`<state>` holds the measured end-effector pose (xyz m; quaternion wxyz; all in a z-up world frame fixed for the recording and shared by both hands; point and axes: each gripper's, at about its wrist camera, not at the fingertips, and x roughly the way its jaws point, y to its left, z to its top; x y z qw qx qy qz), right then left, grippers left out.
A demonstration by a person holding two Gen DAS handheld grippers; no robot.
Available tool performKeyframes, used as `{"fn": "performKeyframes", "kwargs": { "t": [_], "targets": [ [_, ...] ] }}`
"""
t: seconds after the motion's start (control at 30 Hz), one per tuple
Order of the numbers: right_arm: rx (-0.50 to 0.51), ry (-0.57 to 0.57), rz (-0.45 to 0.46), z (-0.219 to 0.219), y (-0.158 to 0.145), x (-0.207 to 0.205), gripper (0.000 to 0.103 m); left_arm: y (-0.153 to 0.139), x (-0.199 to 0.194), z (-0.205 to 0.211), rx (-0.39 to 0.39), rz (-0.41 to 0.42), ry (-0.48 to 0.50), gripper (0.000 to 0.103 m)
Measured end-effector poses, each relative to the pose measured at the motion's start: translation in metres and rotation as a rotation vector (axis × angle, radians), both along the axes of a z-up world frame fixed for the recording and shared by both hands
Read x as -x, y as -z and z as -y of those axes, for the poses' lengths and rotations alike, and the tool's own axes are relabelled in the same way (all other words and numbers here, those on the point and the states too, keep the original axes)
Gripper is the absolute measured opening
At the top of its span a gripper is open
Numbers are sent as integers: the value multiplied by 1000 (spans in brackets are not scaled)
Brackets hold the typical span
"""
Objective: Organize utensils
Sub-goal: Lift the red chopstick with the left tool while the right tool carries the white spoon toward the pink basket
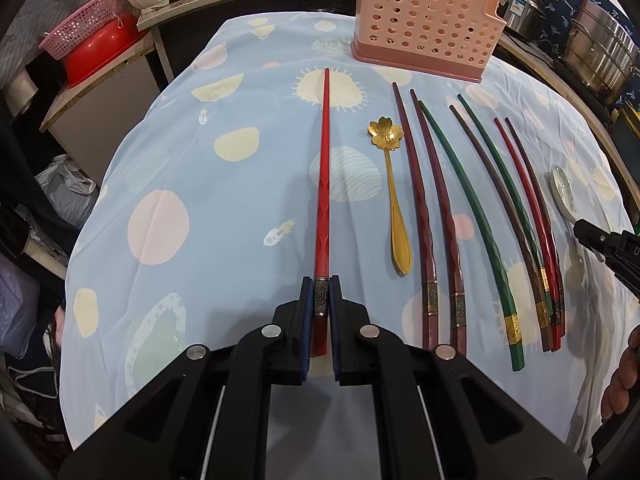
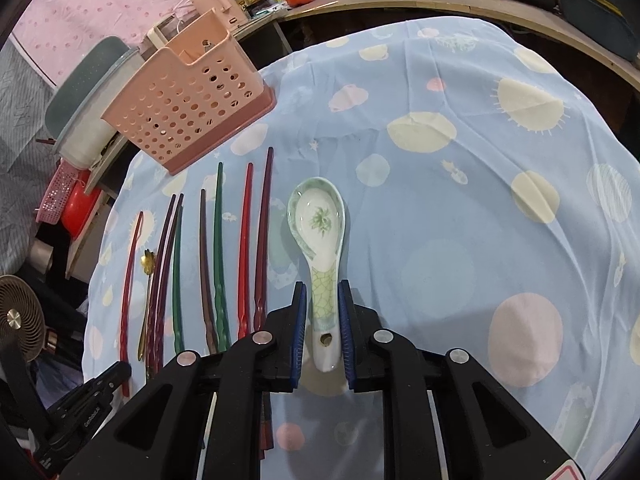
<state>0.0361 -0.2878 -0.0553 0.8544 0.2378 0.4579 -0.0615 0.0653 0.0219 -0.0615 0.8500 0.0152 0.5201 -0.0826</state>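
My left gripper [image 1: 321, 285] is shut on the thick end of a red chopstick [image 1: 323, 184] that lies on the blue cloth and points away from me. A gold flower spoon [image 1: 394, 196] lies just right of it, then several dark red, green and brown chopsticks [image 1: 476, 204]. A pink perforated utensil holder [image 1: 424, 20] stands at the far edge. My right gripper [image 2: 322, 292] has its pads on both sides of the handle of a white and green ceramic spoon [image 2: 320, 236] that rests on the cloth. The holder [image 2: 188, 100] shows far left in the right wrist view.
The table carries a light blue cloth [image 1: 200, 160] with pastel circles. Steel pots [image 1: 600, 52] stand beyond its right edge. A red bowl and a pink basket [image 1: 88, 44] sit off the left side. A fan [image 2: 20, 320] stands low on the left.
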Motion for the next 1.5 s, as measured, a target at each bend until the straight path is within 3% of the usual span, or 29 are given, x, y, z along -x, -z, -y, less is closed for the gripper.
{"fn": "performKeyframes", "kwargs": {
  "t": [0.97, 1.5],
  "targets": [
    [-11, -20, 2, -11, 1, 48, 12, -5, 31, -7, 66, -15, 15, 7],
    [36, -38, 108, -16, -45, 61, 7, -67, 38, -18, 125, 118, 18, 7]
  ]
}}
